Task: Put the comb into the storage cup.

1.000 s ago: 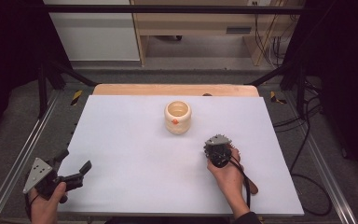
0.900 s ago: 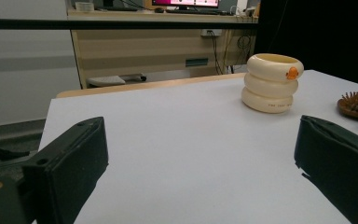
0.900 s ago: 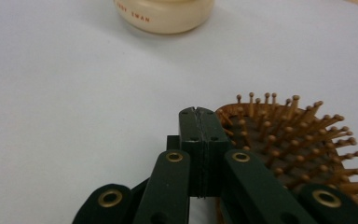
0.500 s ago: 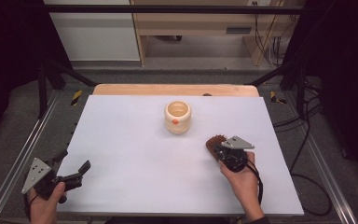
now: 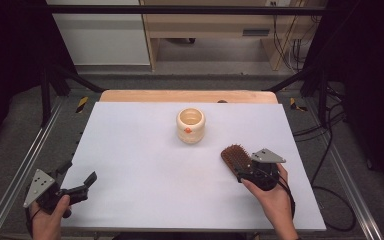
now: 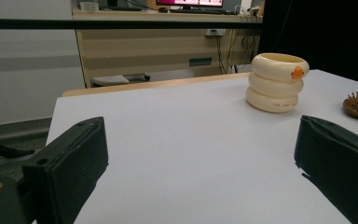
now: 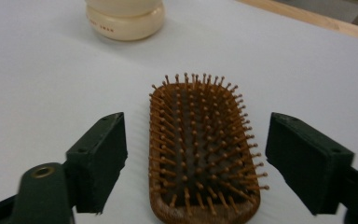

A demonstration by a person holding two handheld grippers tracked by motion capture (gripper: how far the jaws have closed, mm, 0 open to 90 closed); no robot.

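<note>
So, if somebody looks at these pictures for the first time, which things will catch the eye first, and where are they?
First, the brown hairbrush, lying bristles up on the white table at the near right, between the open jaws of the right tool, which have just been opening and do not touch it. Next, the cream ribbed cup with an orange mark, standing alone near the table's middle. The left tool waits open at the near left corner.
</note>
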